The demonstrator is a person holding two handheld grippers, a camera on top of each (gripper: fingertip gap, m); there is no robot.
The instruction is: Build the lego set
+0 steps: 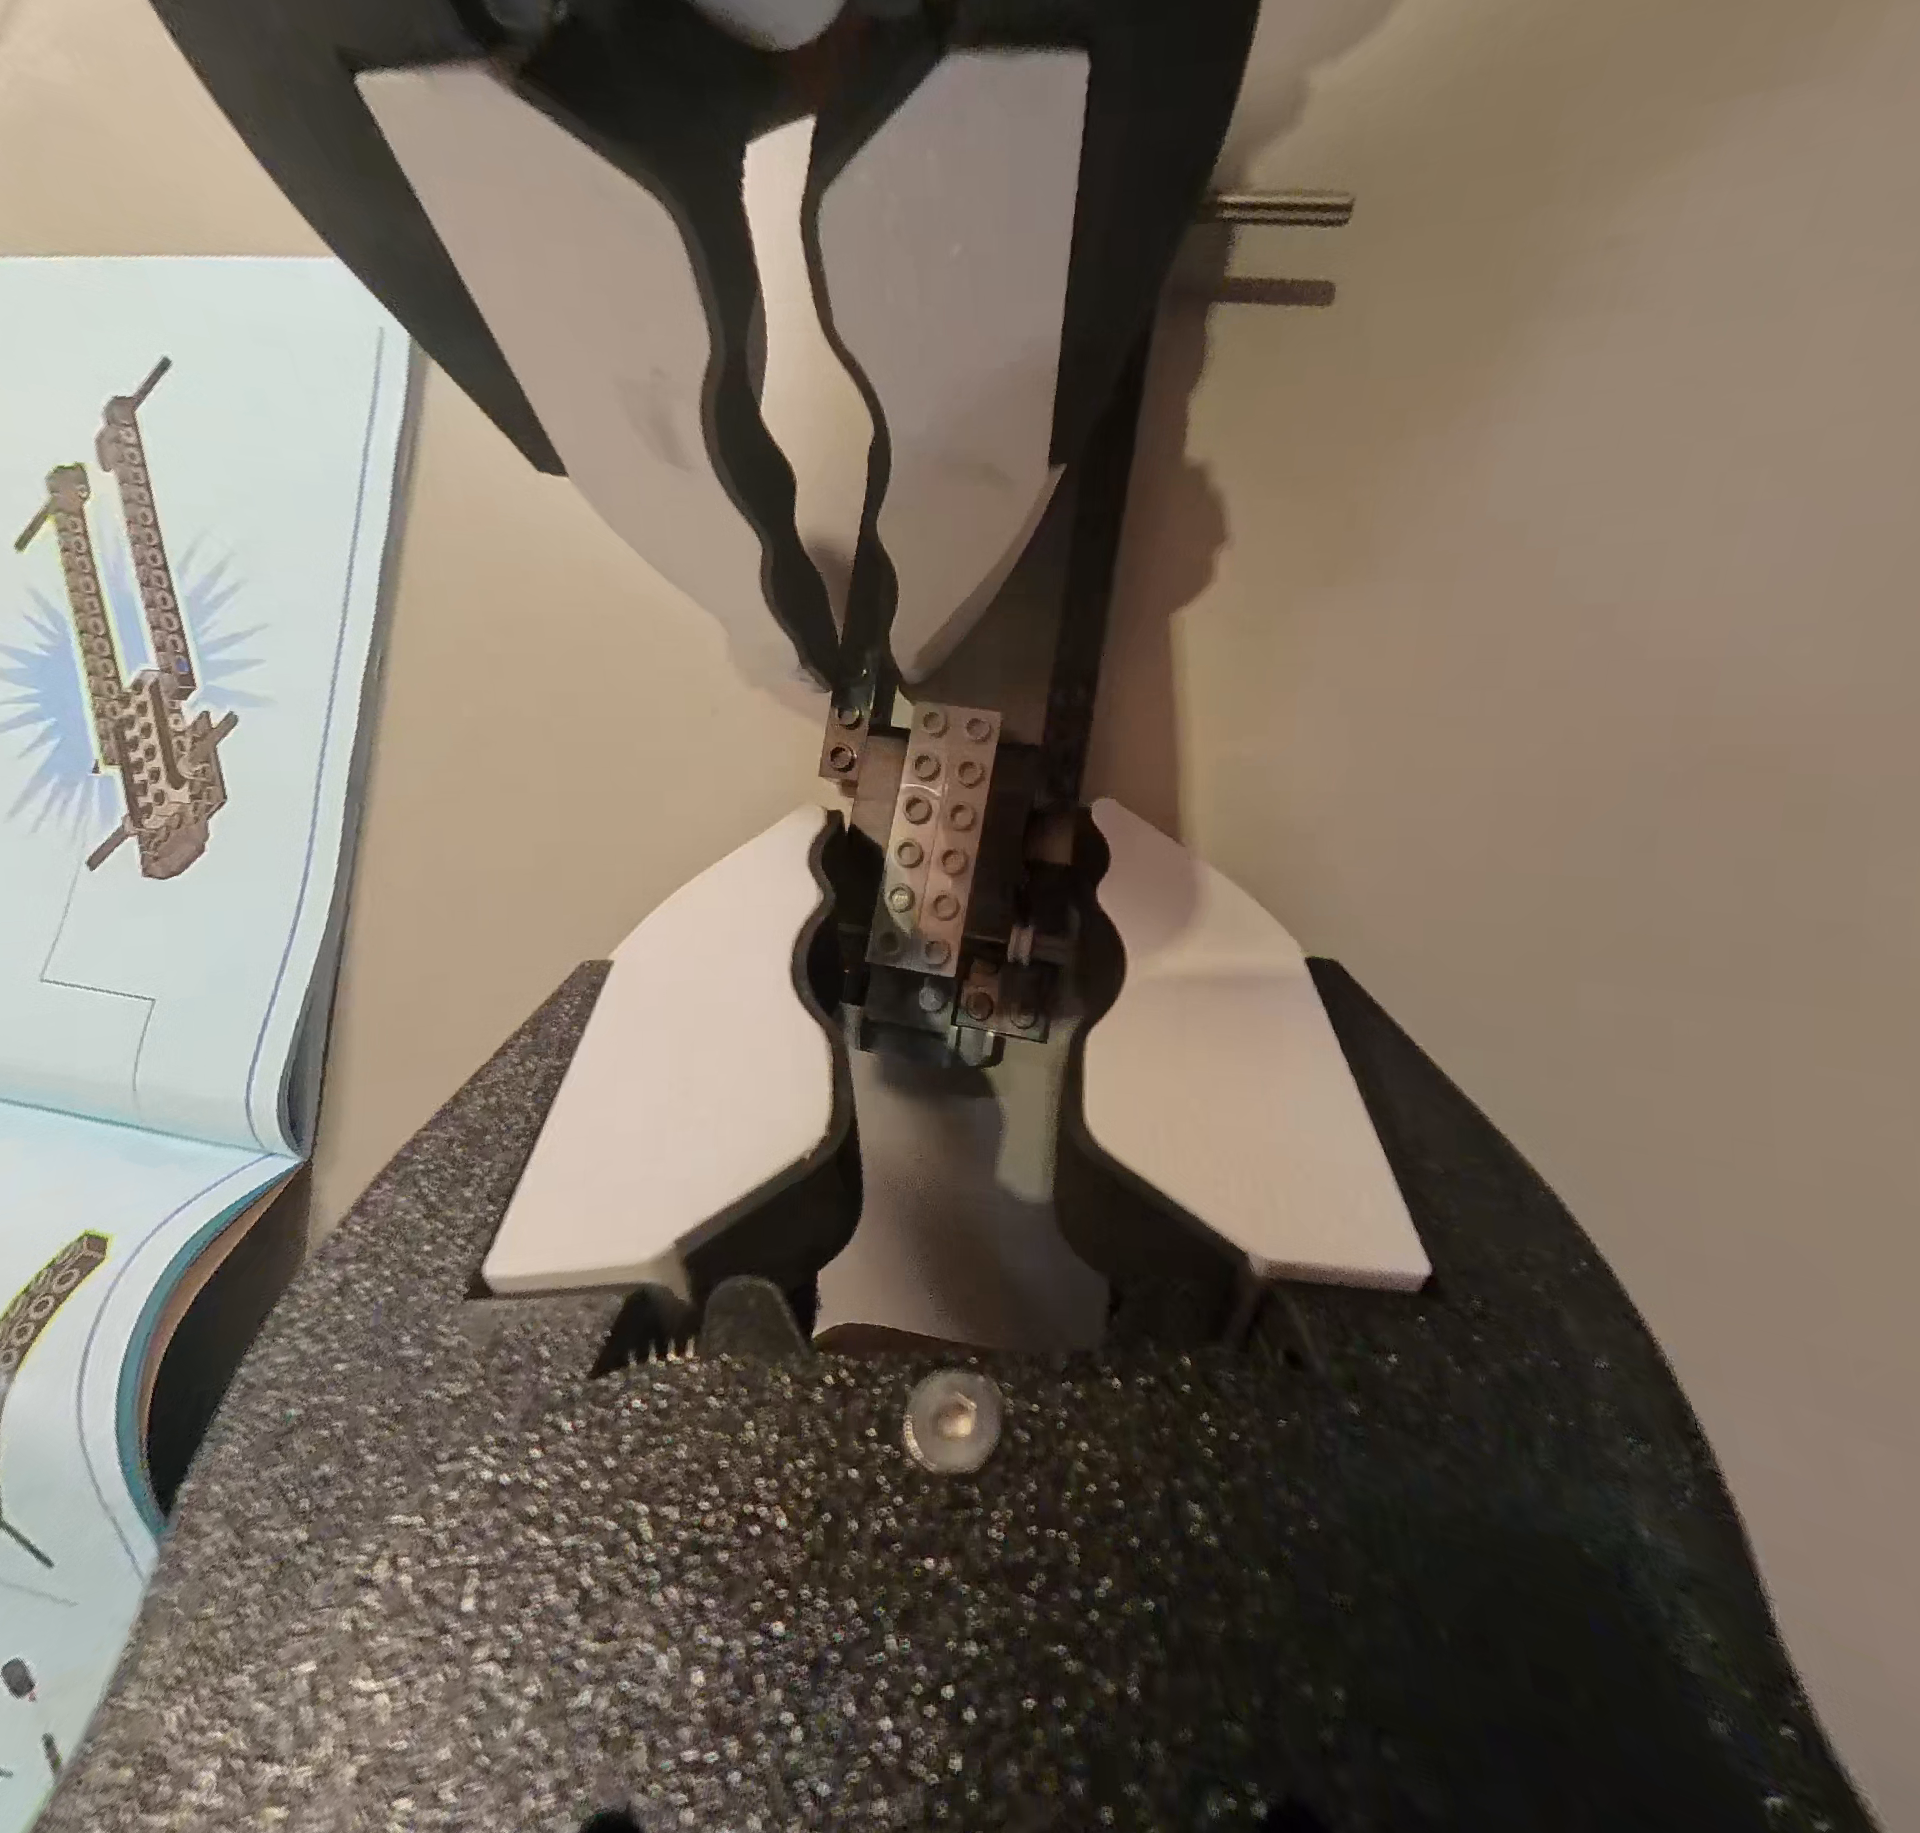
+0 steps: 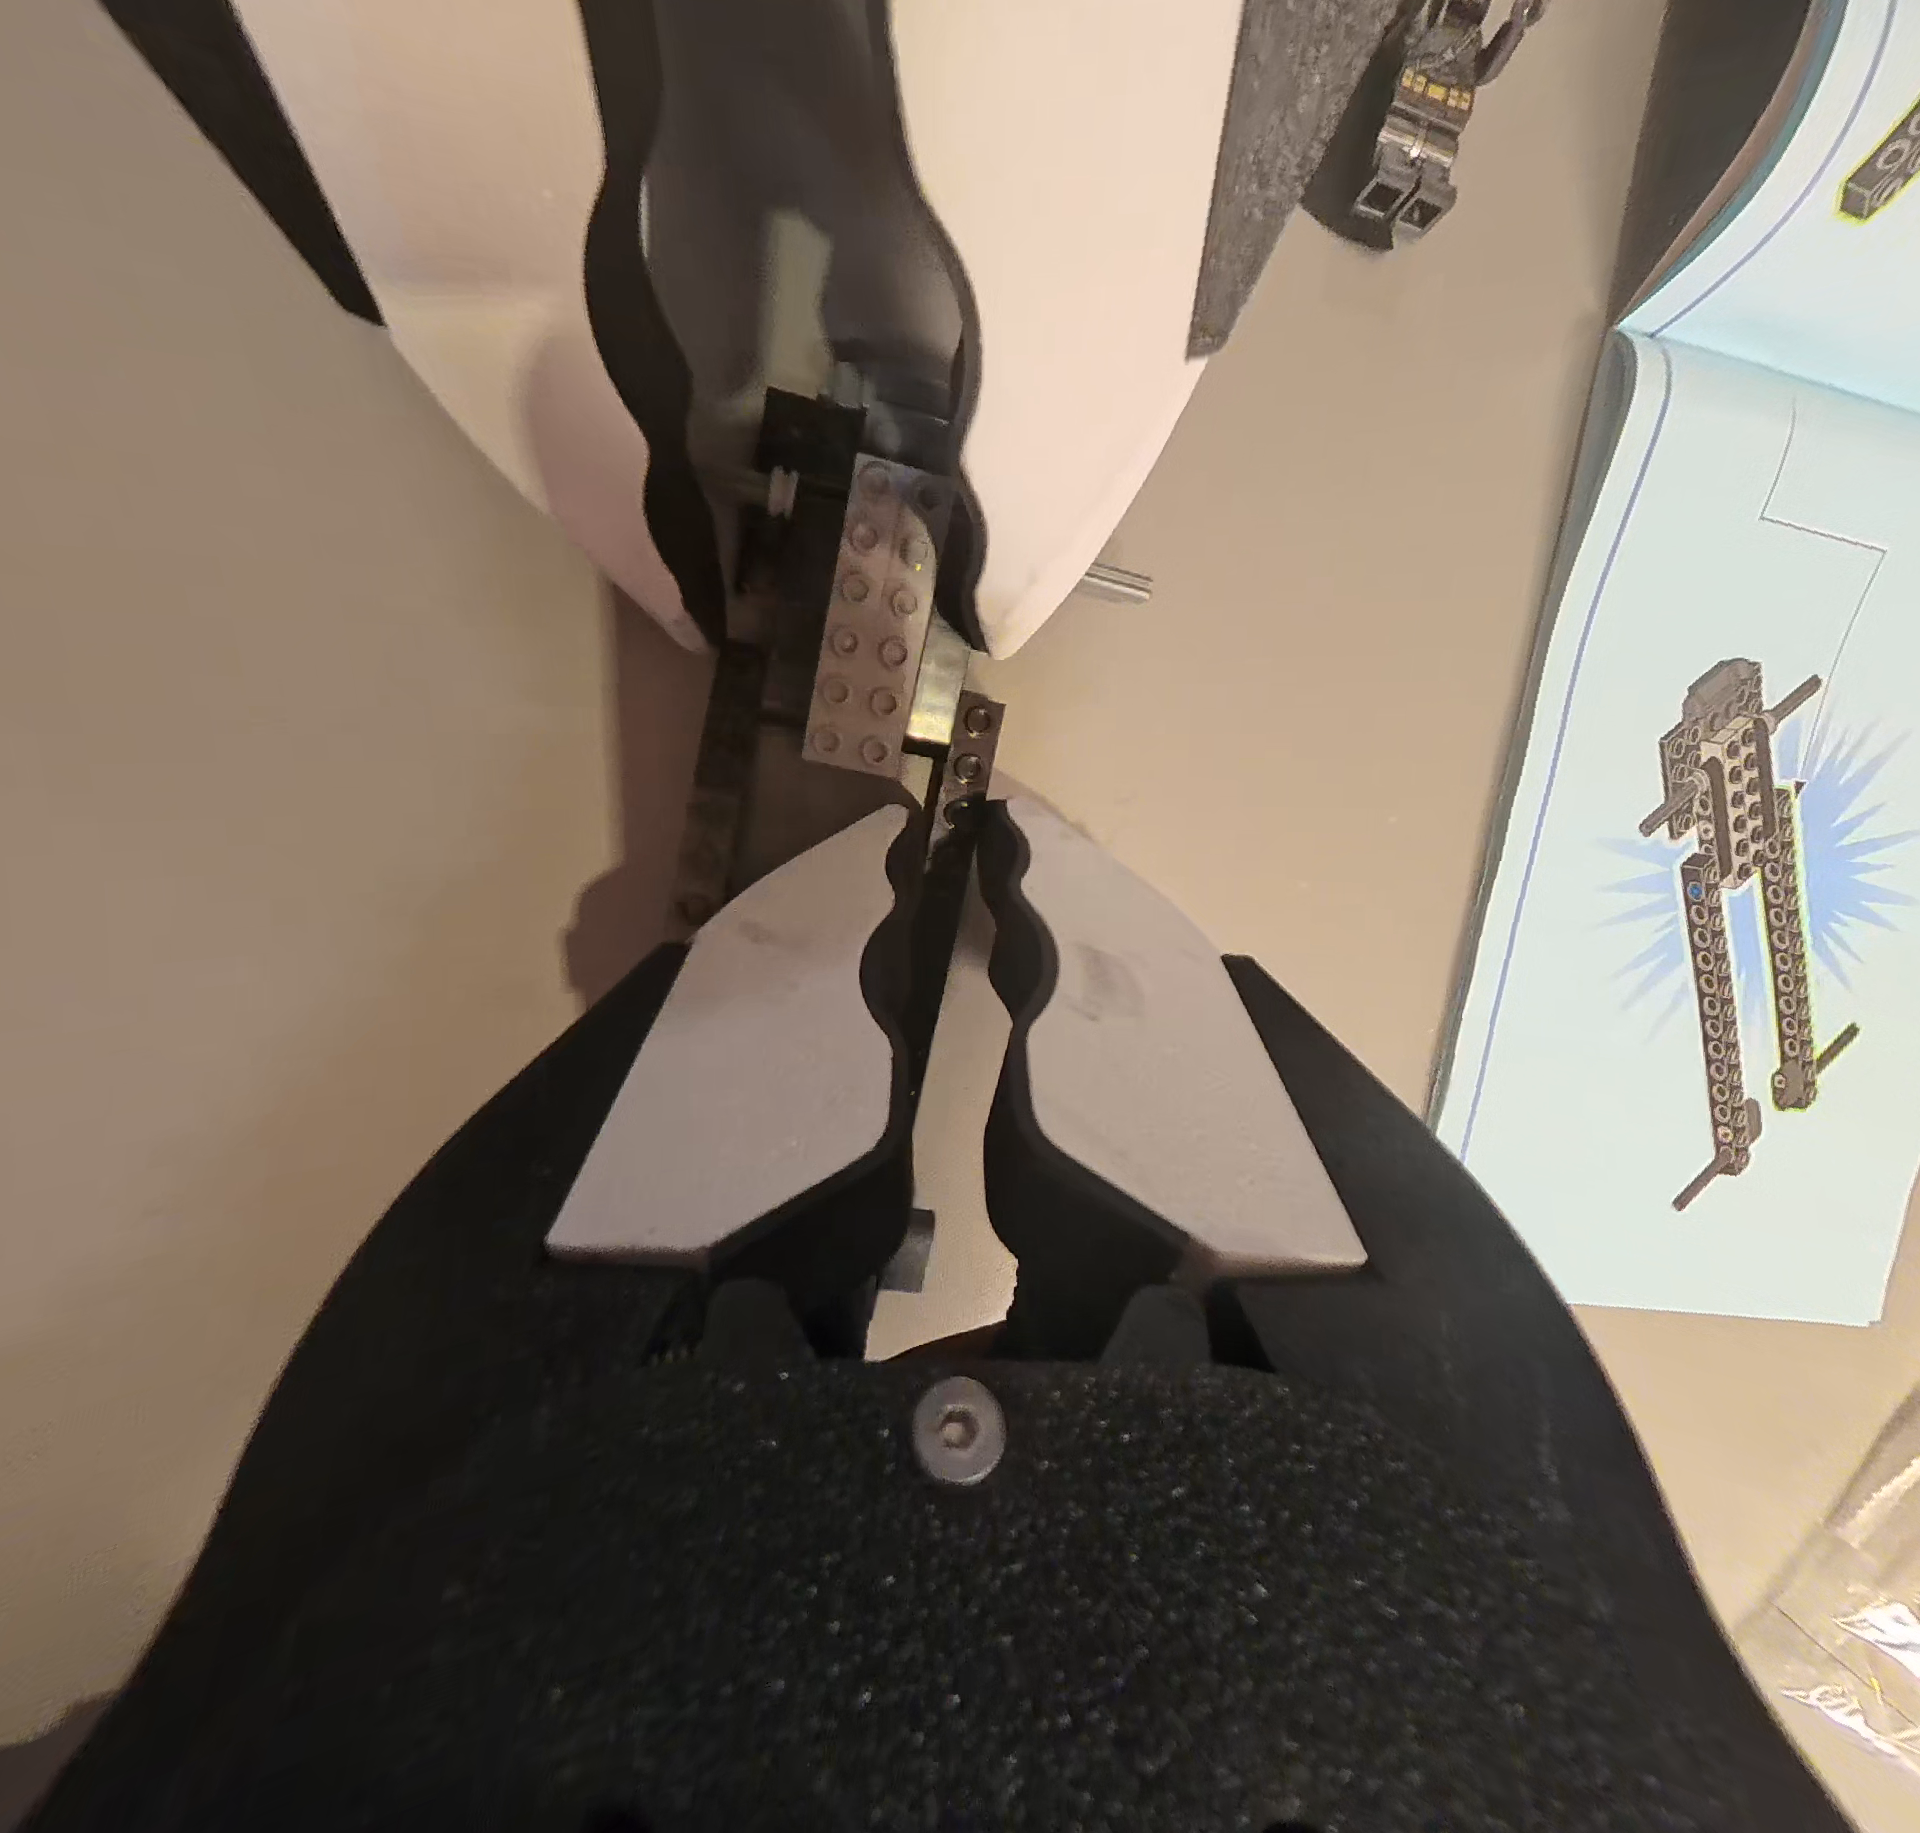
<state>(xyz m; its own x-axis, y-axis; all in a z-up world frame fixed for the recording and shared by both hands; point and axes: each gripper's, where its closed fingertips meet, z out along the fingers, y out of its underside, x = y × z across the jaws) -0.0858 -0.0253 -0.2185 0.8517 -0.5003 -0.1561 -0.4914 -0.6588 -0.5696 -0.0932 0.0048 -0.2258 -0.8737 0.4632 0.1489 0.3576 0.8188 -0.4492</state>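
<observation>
On the beige tabletop (image 1: 1558,848), beside the open instruction booklet (image 1: 187,640), we find the right gripper (image 2: 951,827) pinching the brick assembly's (image 1: 940,838) black beam, the left gripper (image 1: 961,827) spread around its body; light, rigid, likely separable, best held by the beams.

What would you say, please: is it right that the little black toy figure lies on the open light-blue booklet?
Not quite. The right wrist view shows the little black toy figure lying on the beige table, not on the booklet. The open light-blue booklet lies to its right, apart from it.
</observation>
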